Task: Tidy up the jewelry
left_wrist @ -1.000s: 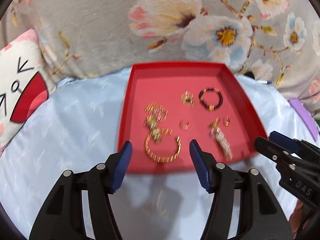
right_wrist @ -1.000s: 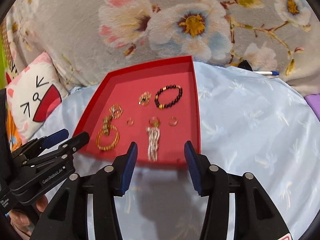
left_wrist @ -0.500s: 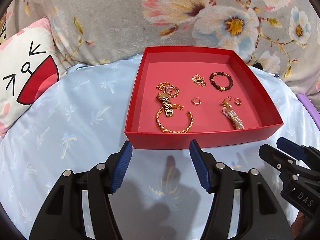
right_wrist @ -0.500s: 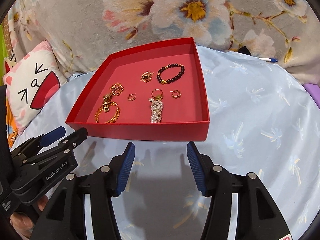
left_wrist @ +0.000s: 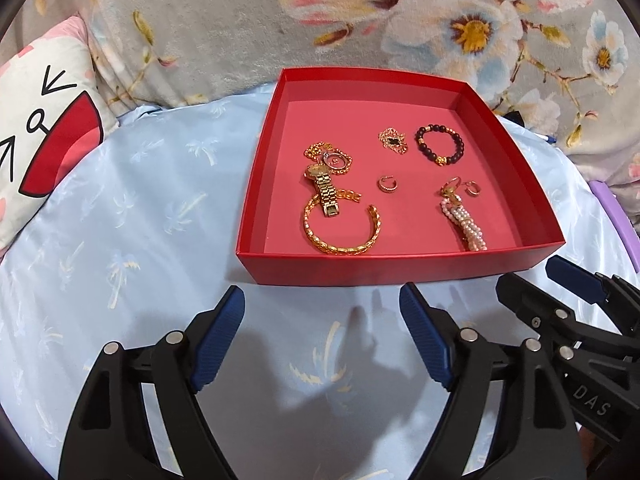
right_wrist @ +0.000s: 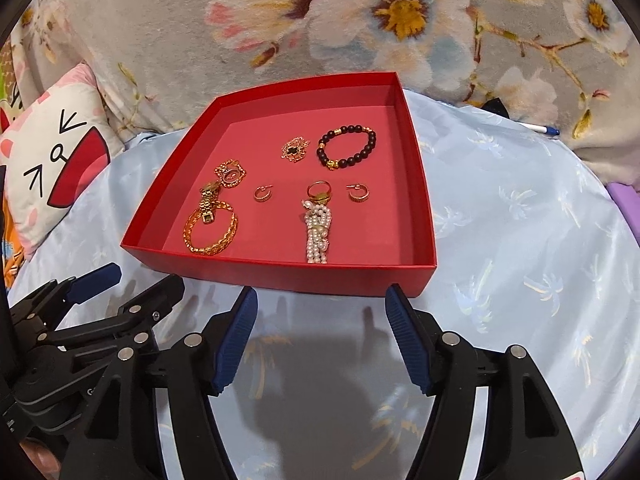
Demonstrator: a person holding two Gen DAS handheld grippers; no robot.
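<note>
While both jaws are opening with nothing between them, the left gripper (left_wrist: 322, 308) and right gripper (right_wrist: 320, 306) hover near the red tray (left_wrist: 384, 270). Jewelry lies inside it, including a gold bangle (left_wrist: 340, 236) and pearl bracelet (right_wrist: 317, 236).

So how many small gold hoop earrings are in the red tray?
2. One hoop earring lies mid-tray, right of the gold watch; the other hoop earring lies right of the ring above the pearl strands. Tangled pieces might hide more.
</note>
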